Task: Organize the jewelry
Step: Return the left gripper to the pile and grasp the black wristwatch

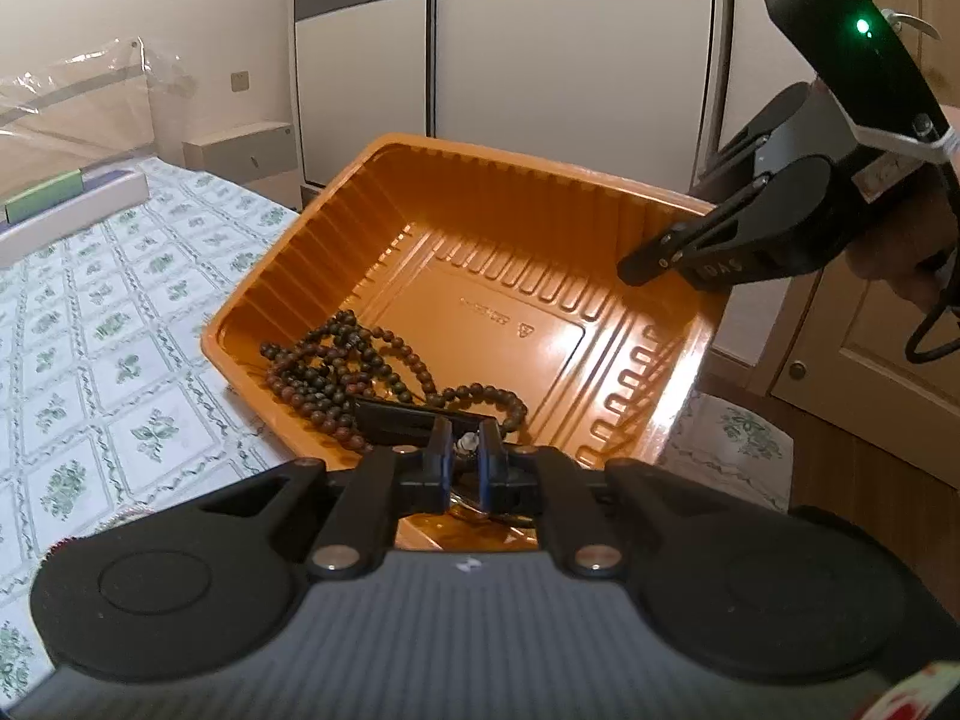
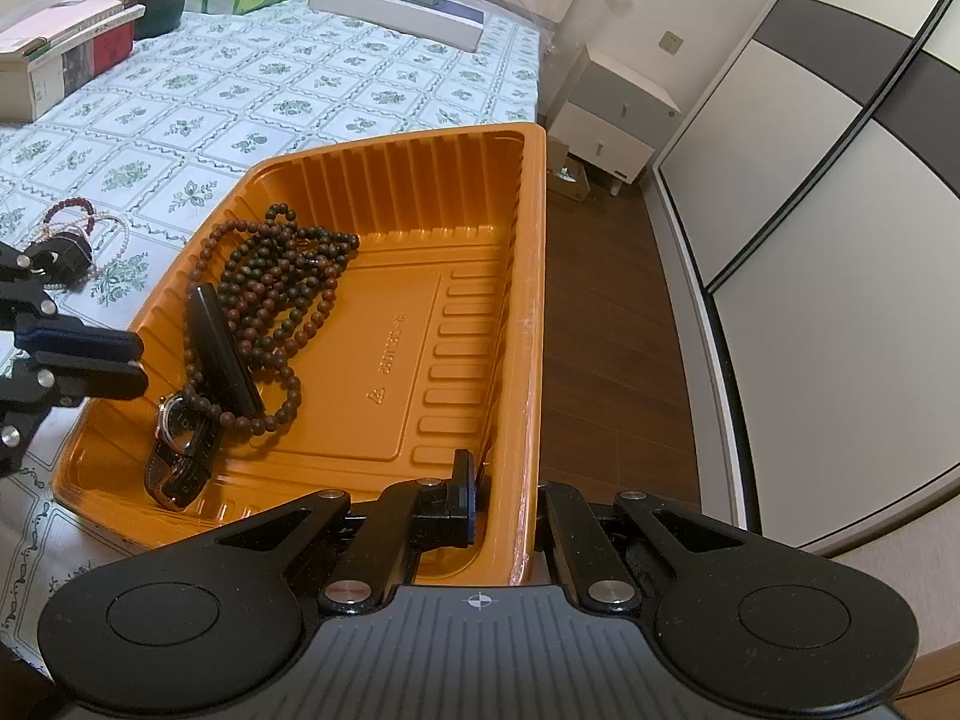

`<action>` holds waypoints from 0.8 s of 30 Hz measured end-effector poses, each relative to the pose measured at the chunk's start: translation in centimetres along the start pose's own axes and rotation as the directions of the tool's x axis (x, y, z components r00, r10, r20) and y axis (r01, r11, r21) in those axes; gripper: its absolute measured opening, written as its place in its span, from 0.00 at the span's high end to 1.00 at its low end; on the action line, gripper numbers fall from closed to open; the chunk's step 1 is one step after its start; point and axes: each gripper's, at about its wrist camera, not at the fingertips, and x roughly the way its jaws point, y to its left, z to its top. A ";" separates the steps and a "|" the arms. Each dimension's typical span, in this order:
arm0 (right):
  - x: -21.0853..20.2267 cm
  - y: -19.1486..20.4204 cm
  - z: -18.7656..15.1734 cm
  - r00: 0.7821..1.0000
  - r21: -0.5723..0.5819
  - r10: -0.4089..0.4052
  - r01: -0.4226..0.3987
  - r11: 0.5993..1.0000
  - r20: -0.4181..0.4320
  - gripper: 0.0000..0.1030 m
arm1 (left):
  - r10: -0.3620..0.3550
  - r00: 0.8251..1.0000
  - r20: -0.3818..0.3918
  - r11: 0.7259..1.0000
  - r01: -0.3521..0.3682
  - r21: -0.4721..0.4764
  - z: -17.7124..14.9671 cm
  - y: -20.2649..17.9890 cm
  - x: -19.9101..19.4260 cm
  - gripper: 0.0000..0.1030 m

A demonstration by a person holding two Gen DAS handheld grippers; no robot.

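Nearest us, our right gripper [image 2: 507,474] has its jaws clamped on the side wall of the orange tray [image 2: 534,240]. Our left gripper [image 1: 465,438] hangs over the tray's near corner, jaws a narrow slit with nothing in them. Below lie a wristwatch [image 2: 180,438], a black bar [image 2: 222,354] and brown beads [image 2: 282,276]. More bracelets [image 2: 72,222] rest beyond on the tabletop [image 2: 240,78].

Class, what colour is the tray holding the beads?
Orange; the tray shows best in the right wrist view.

Orange tray [image 2: 528,300], dark brown beads [image 2: 282,288], green-floral white tablecloth [image 2: 240,90]
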 end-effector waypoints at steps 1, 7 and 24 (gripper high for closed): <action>0.0 0.0 0.0 1.000 0.000 0.000 0.000 1.000 0.000 0.96 | 0.000 1.000 0.000 1.000 0.000 -0.004 0.0 0.0 -0.1 0.84; 0.0 0.0 0.0 1.000 0.002 0.001 -0.001 1.000 0.000 0.96 | 0.053 0.998 0.013 0.998 -0.053 -0.028 -0.9 1.0 -1.3 0.73; -0.1 0.0 0.0 1.000 -0.002 -0.001 0.001 1.000 0.001 0.97 | 0.378 0.919 -0.111 0.901 -0.393 -0.183 -8.7 10.3 -8.1 0.68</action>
